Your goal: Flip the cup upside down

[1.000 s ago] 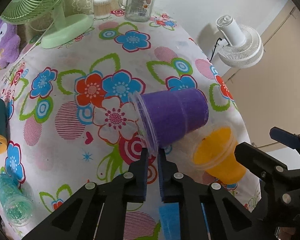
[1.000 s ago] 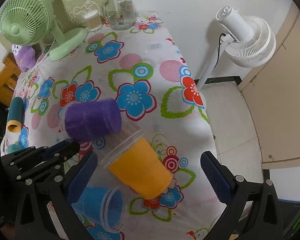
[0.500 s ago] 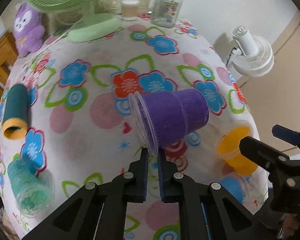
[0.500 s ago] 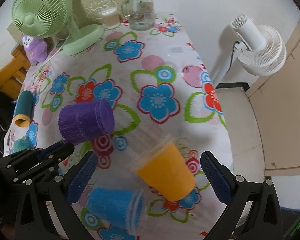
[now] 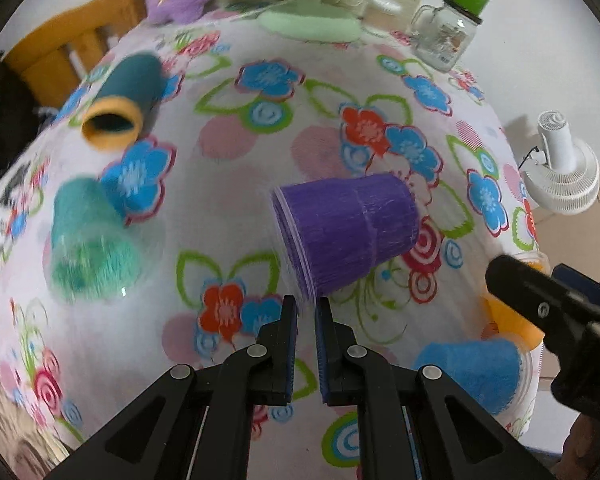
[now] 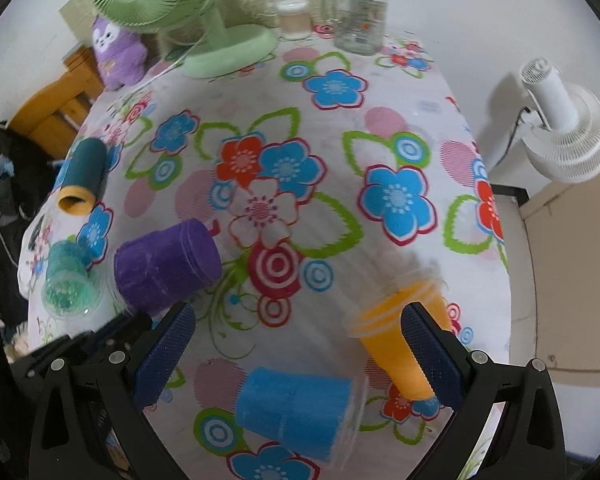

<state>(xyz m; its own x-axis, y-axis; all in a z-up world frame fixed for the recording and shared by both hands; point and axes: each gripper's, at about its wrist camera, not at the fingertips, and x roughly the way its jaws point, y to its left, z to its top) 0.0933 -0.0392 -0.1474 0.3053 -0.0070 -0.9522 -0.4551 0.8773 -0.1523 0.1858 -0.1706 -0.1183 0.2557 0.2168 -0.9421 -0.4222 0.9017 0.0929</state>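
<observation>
Purple cup (image 5: 346,236) pinched by its clear rim in the left claw (image 5: 306,312), jaws nearly pressed together on the rim edge. Cup is tipped on its side, mouth toward the claw, base pointing away; whether it touches the flowered table (image 5: 236,152) can't be told. In the right wrist view the purple cup (image 6: 168,264) sits left of the red bullseye print, base facing right.

Right claw (image 6: 298,344) spread wide, holding nothing. Orange cup (image 6: 400,336) lies tilted just behind its right finger (image 6: 428,356), blurred. Blue cup (image 6: 296,408) lies on its side, well right of the purple cup, between the two right-claw fingers in that view, clear rim to the right.

Left of the purple cup: green glittery cup (image 6: 66,280) on its side, near the table edge. Beyond that, a teal tube with orange rim (image 6: 82,178), also lying down. Far from the purple cup, at the table's back: green desk fan (image 6: 204,12), purple plush (image 6: 118,52), glass jar with green lid (image 6: 360,8). White floor fan (image 6: 560,124) stands off the table, far right of the purple cup.
</observation>
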